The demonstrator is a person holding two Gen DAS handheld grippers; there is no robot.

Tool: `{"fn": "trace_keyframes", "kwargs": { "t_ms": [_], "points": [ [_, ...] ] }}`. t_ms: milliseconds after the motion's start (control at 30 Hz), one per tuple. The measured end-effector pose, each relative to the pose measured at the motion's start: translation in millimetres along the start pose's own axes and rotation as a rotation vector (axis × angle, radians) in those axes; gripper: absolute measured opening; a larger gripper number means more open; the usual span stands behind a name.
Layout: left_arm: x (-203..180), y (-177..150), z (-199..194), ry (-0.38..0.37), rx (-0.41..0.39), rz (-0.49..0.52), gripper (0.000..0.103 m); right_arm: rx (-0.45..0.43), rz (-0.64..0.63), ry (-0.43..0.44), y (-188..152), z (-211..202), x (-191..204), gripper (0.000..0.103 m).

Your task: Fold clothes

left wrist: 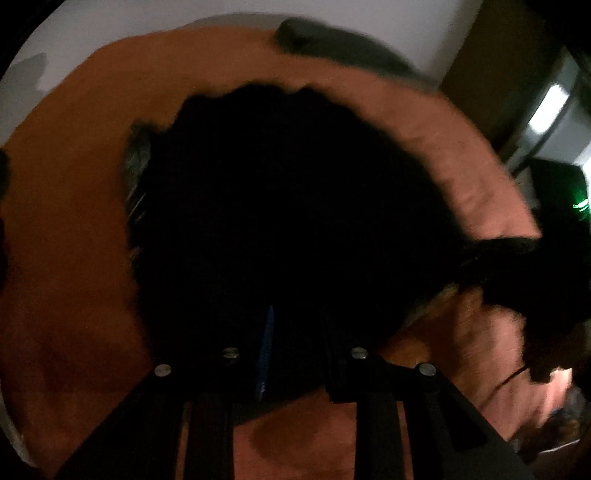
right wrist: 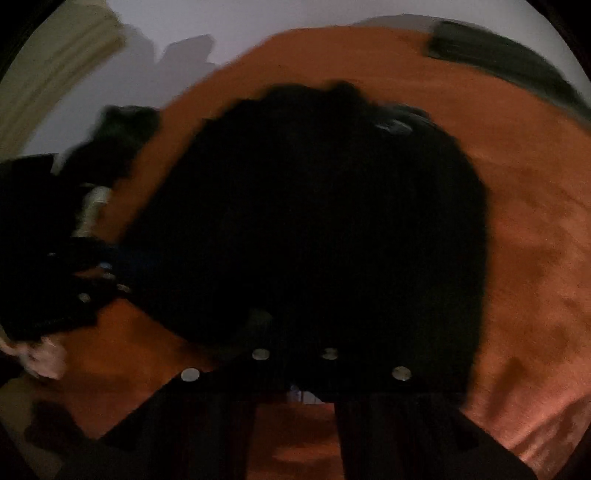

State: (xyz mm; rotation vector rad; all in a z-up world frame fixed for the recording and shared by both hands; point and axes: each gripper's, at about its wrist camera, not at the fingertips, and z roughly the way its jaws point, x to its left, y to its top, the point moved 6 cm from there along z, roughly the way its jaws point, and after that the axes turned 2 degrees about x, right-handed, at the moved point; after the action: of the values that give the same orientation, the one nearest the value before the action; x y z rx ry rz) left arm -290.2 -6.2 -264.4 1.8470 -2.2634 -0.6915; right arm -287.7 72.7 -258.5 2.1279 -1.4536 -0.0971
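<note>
Black garment (left wrist: pixel 288 206) lies bunched on orange cover (left wrist: pixel 74 221), swallowing both claws' tips; their grip cannot be told.

An orange bed cover (left wrist: pixel 74 184) fills most of both views, soft and a little wrinkled at the lower right of the right wrist view. A dark green pillow (left wrist: pixel 332 44) lies at the top of the left wrist view, blurry, against a white wall (left wrist: pixel 166 22). At the right edge there is a small green light (left wrist: pixel 580 205) on something dark. In the upper left of the right wrist view hangs what may be a pale curtain (right wrist: pixel 55 70).
</note>
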Motion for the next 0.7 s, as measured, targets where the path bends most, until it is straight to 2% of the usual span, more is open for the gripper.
{"fn": "trace_keyframes", "kwargs": {
  "t_ms": [33, 67, 100, 200, 300, 333, 367, 433, 467, 633, 667, 700],
  "points": [
    [9.0, -6.6, -2.9, 0.018, -0.006, 0.005, 0.007, -0.024, 0.015, -0.017, -1.6, -4.6, -12.4, 0.0],
    [17.2, -12.3, -8.1, 0.032, -0.014, 0.011, 0.004, -0.049, 0.03, -0.035, -3.1, -9.2, -24.9, 0.0],
    [24.3, -16.7, -15.3, 0.036, -0.021, 0.014, 0.004, -0.059, 0.031, -0.065, -5.9, -10.8, -34.0, 0.0],
    [34.8, -23.4, -33.3, 0.052, -0.027, -0.009, 0.004, -0.065, 0.024, -0.043, -8.8, -20.4, -39.4, 0.0],
    [28.4, -28.8, -62.0, -0.042, -0.044, -0.083, 0.006, -0.103, 0.065, 0.025, -6.6, -44.7, -28.6, 0.003],
    [26.9, -32.3, -65.0, -0.077, -0.044, -0.117, 0.008, -0.106, 0.083, 0.061, -8.9, -47.4, -23.0, 0.006],
    [27.7, -36.4, -63.4, -0.108, -0.037, -0.159, 0.009, -0.106, 0.101, 0.097, -11.4, -49.4, -17.5, 0.014],
    [29.4, -44.4, -60.3, -0.171, -0.023, -0.242, 0.019, -0.074, 0.109, 0.084, -22.4, -43.3, -14.2, 0.016],
    [30.2, -48.4, -58.9, -0.202, -0.016, -0.284, 0.02, -0.053, 0.111, 0.061, -29.2, -37.5, -14.6, 0.016],
    [34.6, -65.2, -53.1, -0.354, 0.01, -0.487, 0.025, -0.054, 0.354, 0.194, -33.8, -18.1, -44.4, 0.016],
    [35.3, -65.7, -53.1, -0.376, 0.002, -0.519, 0.027, -0.055, 0.405, 0.222, -34.2, -14.4, -50.6, 0.017],
    [36.0, -66.2, -53.1, -0.398, -0.006, -0.551, 0.032, -0.055, 0.455, 0.25, -34.7, -10.8, -56.9, 0.022]
  ]
}}
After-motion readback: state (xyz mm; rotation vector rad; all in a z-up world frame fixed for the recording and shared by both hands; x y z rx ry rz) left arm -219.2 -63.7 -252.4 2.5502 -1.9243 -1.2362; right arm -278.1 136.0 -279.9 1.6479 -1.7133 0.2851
